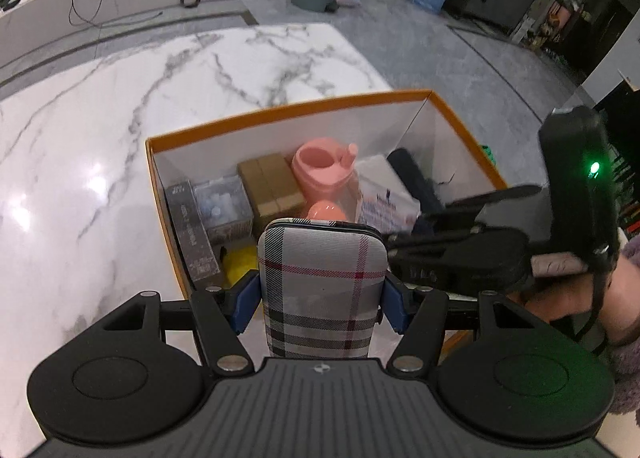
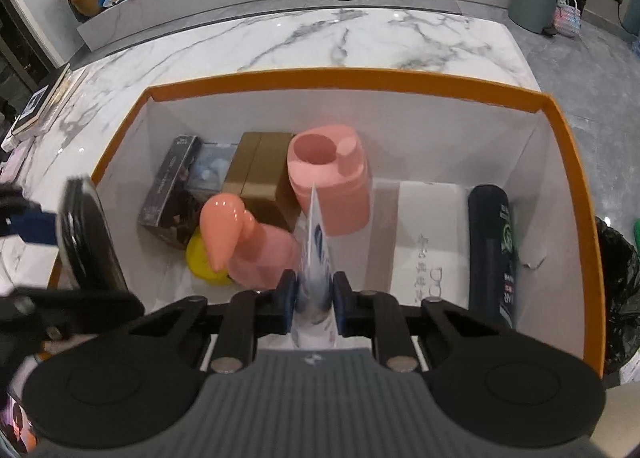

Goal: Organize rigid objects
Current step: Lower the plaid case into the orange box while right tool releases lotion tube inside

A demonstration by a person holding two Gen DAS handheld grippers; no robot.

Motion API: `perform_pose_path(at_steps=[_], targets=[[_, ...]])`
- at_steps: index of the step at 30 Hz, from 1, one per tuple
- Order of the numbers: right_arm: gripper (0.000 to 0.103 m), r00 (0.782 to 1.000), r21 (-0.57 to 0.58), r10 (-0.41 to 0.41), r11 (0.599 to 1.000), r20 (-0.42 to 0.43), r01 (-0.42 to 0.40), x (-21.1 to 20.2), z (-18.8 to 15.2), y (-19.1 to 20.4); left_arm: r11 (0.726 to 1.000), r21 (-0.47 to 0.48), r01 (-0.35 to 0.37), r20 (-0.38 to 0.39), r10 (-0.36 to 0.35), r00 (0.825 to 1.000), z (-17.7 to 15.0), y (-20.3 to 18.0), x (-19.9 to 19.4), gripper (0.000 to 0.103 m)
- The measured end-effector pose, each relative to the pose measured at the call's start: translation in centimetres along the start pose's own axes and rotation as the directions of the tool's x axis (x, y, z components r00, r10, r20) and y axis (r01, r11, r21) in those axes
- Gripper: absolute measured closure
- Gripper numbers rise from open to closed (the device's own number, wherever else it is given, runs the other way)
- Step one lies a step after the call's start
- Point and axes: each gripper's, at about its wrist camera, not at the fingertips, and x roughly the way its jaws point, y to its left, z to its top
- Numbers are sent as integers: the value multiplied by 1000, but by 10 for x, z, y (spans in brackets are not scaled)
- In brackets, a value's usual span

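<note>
A flat case (image 1: 322, 282) with rounded corners, covered in grey cloth with red and black checks, is held by its two long sides in the left tongs (image 1: 320, 298). Its long way points ahead, over the near edge of the box (image 2: 344, 76). A thin, shiny white and blue packet (image 2: 316, 254) is pinched edge-on in the right tongs (image 2: 314, 298), long way pointing ahead into the box. The box is card, white inside with an orange rim, on a smooth marble bench (image 2: 280, 42). Inside are seen a pink plastic jug (image 2: 328, 182), brown cartons (image 2: 260, 174) and a dark round bottle (image 2: 492, 246) lying down.
</note>
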Motion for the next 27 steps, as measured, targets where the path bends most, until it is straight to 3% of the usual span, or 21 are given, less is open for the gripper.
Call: perform_pose_path(at_steps=[3, 8, 11, 17, 21, 27], targets=[[86, 1000, -19, 25, 999, -15, -25, -3, 0, 1, 1000, 2, 2, -29, -2, 1000, -1, 1, 3, 31], [87, 982, -12, 146, 989, -121, -149, -7, 1, -3, 1000, 10, 6, -55, -5, 998, -3, 0, 7, 31], [87, 981, -45, 131, 989, -140, -139, -12, 0, -1, 1000, 8, 5, -61, -4, 998, -5, 0, 8, 31], [87, 999, -189, 40, 981, -1, -39, -23, 6, 5, 1000, 3, -14, -82, 15, 997, -6, 1, 15, 31], [87, 998, -467, -42, 882, 44, 58, -12, 5, 29, 1000, -1, -29, -96, 29, 995, -5, 3, 19, 31], [87, 992, -707, -110, 697, 61, 120, 2, -7, 42, 999, -1, -39, -113, 39, 993, -3, 2, 24, 31]])
